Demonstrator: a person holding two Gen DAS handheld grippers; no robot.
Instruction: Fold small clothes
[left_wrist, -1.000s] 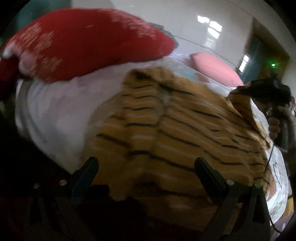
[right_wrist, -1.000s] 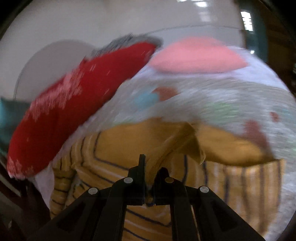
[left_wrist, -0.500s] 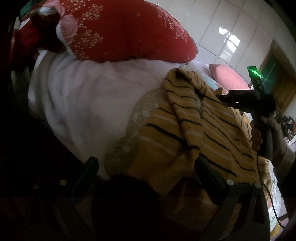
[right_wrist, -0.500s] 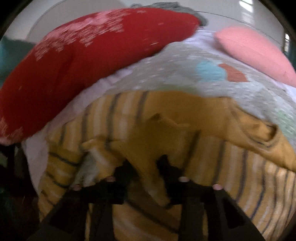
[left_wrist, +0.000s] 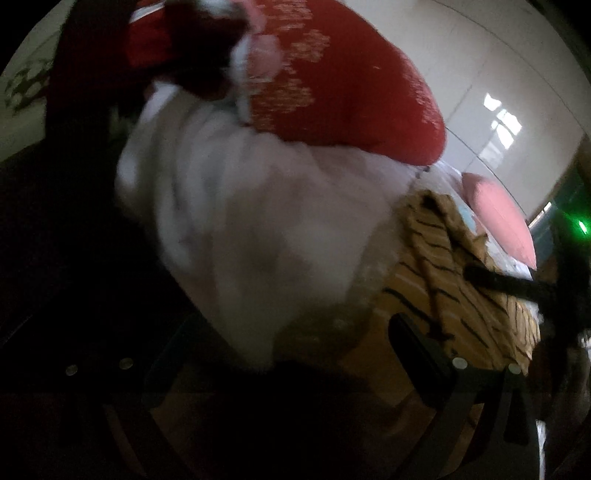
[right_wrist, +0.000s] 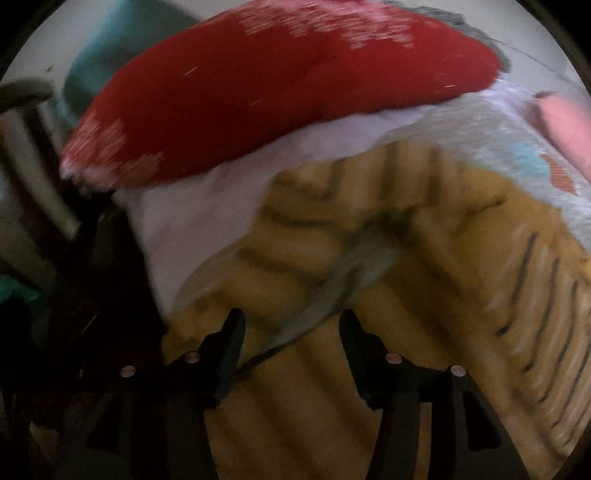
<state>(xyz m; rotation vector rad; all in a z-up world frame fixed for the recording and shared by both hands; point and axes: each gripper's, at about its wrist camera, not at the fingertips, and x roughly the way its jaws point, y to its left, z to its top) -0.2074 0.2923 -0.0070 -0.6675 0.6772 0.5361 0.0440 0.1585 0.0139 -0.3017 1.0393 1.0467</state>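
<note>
A small yellow garment with dark stripes (right_wrist: 424, 266) lies on the bed, one part folded over the rest. My right gripper (right_wrist: 291, 332) is open and empty just above its folded part. The garment also shows in the left wrist view (left_wrist: 450, 280), at the right. My left gripper (left_wrist: 291, 332) is open and empty, off the garment's left edge, over the white bedding (left_wrist: 258, 229). The right gripper (left_wrist: 517, 286) shows there as a dark shape over the garment.
A big red pillow (right_wrist: 280, 81) lies behind the garment; it also shows in the left wrist view (left_wrist: 351, 96). A pink pillow (left_wrist: 498, 218) lies farther back. A patterned sheet (right_wrist: 524, 155) covers the bed. The bed's dark edge (left_wrist: 74, 258) is at the left.
My right gripper opened and let go of the yellow fold, which now lies on the garment. My left gripper swung left, off the garment and over the white bedding.
</note>
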